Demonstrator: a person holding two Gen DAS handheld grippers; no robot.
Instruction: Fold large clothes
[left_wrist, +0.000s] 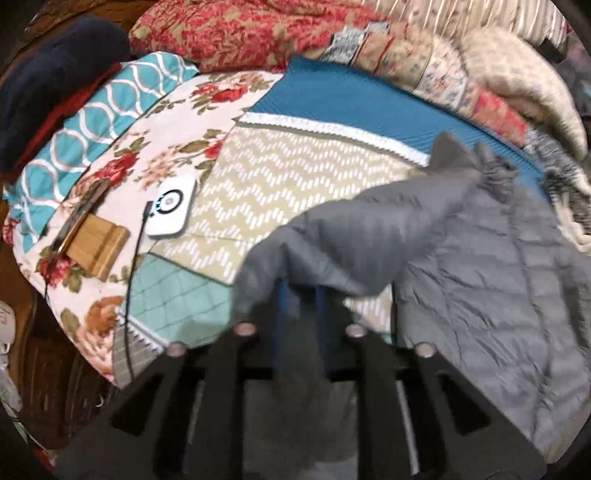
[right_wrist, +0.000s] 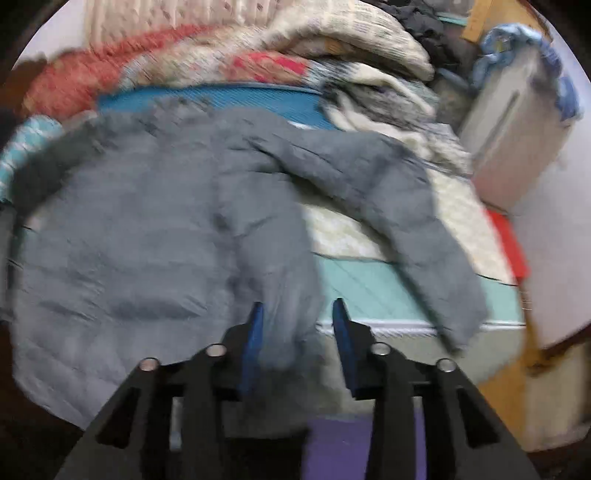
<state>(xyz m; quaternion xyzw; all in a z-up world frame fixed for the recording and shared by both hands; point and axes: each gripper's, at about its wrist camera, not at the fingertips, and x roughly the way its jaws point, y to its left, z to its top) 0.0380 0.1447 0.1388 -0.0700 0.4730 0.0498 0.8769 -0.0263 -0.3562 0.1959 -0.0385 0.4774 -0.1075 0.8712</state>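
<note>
Grey jacket (right_wrist: 122, 236) spread on bed (left_wrist: 295, 177), we see left tool (left_wrist: 301, 295) pinching its sleeve, right tool (right_wrist: 297, 321) parted around hem, pads not pressing.

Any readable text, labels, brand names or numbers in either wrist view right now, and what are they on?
No readable text in either view.
White device on the bed: only a dark ring mark with small blue lights, no letters legible.
Grey puffer jacket: no tag or logo visible; the right wrist view is blurred.
Wooden stand: no marking visible.
</note>
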